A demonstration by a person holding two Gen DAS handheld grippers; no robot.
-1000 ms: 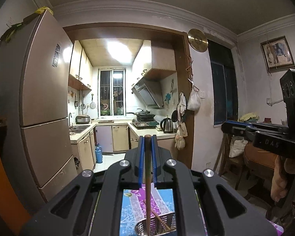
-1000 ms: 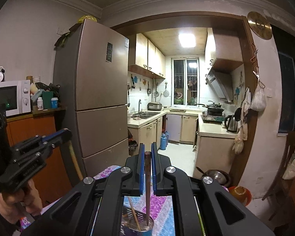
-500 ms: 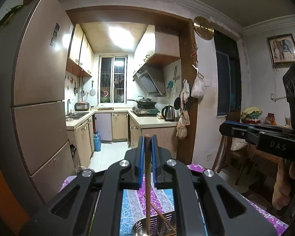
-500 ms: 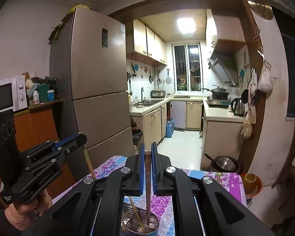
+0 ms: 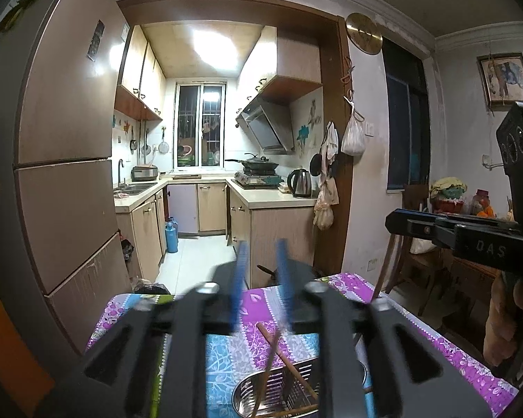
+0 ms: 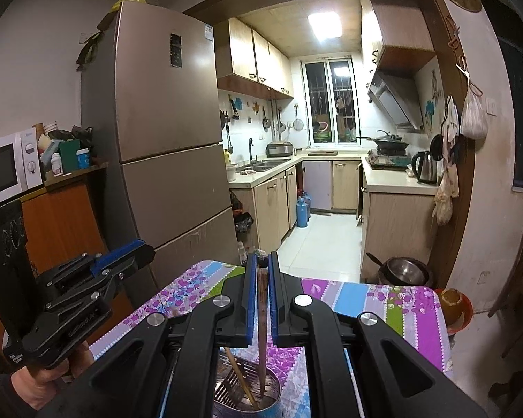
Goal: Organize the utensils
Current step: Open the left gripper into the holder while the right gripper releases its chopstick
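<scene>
1. holding one chopstick (image 6: 261, 317) in our right gripper (image 6: 260, 299), we have its two fingers squeezed tight on it, and its tip points down into the metal holder (image 6: 268, 392)
2. our left gripper (image 5: 261, 291) has its fingers spread apart with nothing between them; it looks blurry
3. two sticks (image 5: 286, 362) lean in the holder already, so we think that part is done
4. we still need to let the right one go; we cannot see any more utensils waiting on the flowery tablecloth (image 6: 383, 299)

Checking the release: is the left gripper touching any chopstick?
Apart. The left wrist view shows the left gripper open and blurred, nothing between its fingers; the chopsticks lean in the metal holder below.
</scene>
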